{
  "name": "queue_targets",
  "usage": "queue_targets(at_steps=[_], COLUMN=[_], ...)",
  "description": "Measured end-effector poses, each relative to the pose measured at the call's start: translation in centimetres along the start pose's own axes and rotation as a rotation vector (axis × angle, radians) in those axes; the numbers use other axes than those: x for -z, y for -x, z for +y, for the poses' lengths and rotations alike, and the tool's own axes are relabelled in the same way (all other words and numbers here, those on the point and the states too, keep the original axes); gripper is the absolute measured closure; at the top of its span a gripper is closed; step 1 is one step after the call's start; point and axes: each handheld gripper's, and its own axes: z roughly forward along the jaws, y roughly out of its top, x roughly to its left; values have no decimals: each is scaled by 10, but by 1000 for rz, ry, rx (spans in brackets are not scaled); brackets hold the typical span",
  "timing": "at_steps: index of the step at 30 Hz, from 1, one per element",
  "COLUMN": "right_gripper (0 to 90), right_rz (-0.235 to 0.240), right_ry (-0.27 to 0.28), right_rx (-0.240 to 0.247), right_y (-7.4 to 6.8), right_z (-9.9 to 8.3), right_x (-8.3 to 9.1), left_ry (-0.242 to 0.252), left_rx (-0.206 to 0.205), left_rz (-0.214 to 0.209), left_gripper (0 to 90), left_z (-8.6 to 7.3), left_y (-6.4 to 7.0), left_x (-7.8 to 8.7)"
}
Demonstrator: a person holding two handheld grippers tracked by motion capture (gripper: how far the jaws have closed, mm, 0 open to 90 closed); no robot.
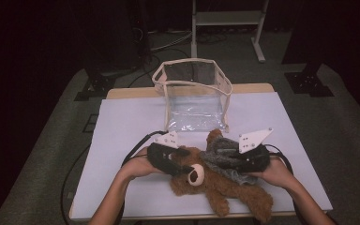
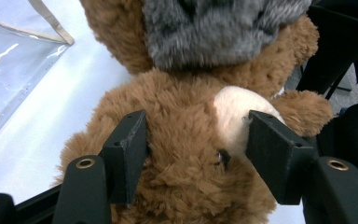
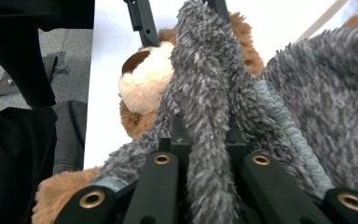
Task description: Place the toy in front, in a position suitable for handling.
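Observation:
A brown teddy bear lies on its back near the front edge of the white table, with a grey fuzzy garment over its chest. My left gripper comes in from the left. Its jaws press into both sides of the bear's head, one pad beside the cream muzzle. My right gripper comes in from the right and is shut on a fold of the grey garment, which runs up between its jaws. The bear's muzzle lies just beyond.
A clear plastic bag with beige trim stands open at the back centre of the table, its corner close to the bear. A white metal stand is on the floor behind. White tabletop lies bare on both sides.

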Motion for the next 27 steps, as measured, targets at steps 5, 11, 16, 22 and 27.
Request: queue_targets(at_steps=[5, 11, 16, 22, 27], right_gripper=[800, 799, 798, 797, 799], right_rz=[-59, -155, -194, -113, -54], right_ry=[9, 28, 39, 35, 94], right_rx=[-17, -77, -132, -146, -151], right_y=[0, 1, 1, 5, 10], right_z=[-9, -34, -53, -59, -49], right_x=[31, 80, 105, 66, 49], left_ry=[-14, -13, -12, -12, 37], left_rx=[-12, -10, -16, -16, 6], left_rz=[13, 12, 13, 24, 22], left_gripper=[388, 387, 385, 384, 381], left_z=[-2, -1, 1, 4, 7], left_y=[2, 2, 1, -2, -10], left_x=[0, 0, 2, 5, 10])
